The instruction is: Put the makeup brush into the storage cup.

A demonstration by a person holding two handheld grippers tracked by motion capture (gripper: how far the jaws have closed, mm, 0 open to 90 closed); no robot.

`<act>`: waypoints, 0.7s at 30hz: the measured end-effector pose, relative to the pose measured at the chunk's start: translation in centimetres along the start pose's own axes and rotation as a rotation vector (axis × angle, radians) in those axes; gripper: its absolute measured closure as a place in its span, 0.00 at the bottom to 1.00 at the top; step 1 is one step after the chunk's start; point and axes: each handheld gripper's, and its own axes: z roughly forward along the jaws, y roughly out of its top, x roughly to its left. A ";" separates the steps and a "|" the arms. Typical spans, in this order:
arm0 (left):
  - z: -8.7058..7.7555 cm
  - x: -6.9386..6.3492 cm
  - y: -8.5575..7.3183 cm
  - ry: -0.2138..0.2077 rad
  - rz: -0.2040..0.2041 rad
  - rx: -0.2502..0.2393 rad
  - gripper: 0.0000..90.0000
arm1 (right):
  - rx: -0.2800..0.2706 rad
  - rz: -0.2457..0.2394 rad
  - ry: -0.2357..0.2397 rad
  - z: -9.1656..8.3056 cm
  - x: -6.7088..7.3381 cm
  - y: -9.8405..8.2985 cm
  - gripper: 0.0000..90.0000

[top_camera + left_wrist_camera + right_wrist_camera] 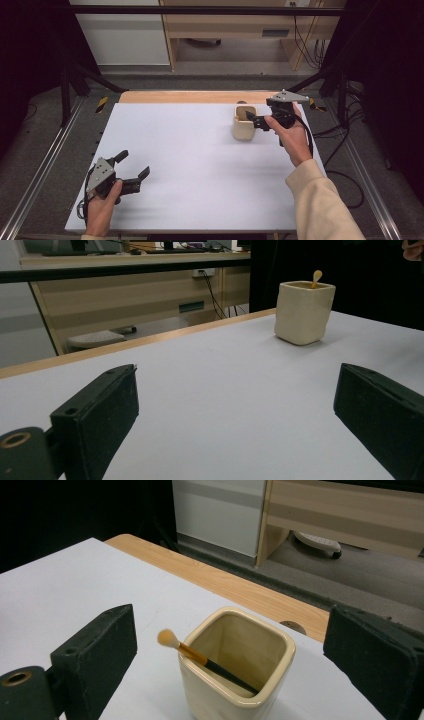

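Black-jawed left gripper [135, 165]: lower left of the high view, held low over the table by the person's left hand [102, 212]; its jaws stand wide with nothing between them, and they frame bare tabletop in the left gripper view.
White table sheet [200, 165]: smooth, matt and flat across the middle of the high view, with a strip of pale wood [190, 96] showing along its far edge.
Cup [244, 122]: right of centre in the high view, toward the far edge; a cream, glossy ceramic pot, squarish with rounded corners and thick walls, standing upright.
Brush [200, 656]: a thin stick with a dark shaft, a gold band and a small rounded pale tip, leaning inside the cup with the tip poking over the rim at centre left of the right gripper view.
Right gripper [254, 121]: upper right of the high view, just at the cup's right side; its jaws are spread wide on either side of the cup and brush, gripping nothing.
Step in hand: judged to be the brush set in the cup and let go.
Next move: likely calls for backing the right gripper away cleanly, without nudging the cup or catching the brush tip.
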 end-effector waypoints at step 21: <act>0.0 -0.1 0.0 -0.005 0.003 0.000 0.04 | -0.064 0.001 -0.002 -2.2 -0.5 0.4 0.10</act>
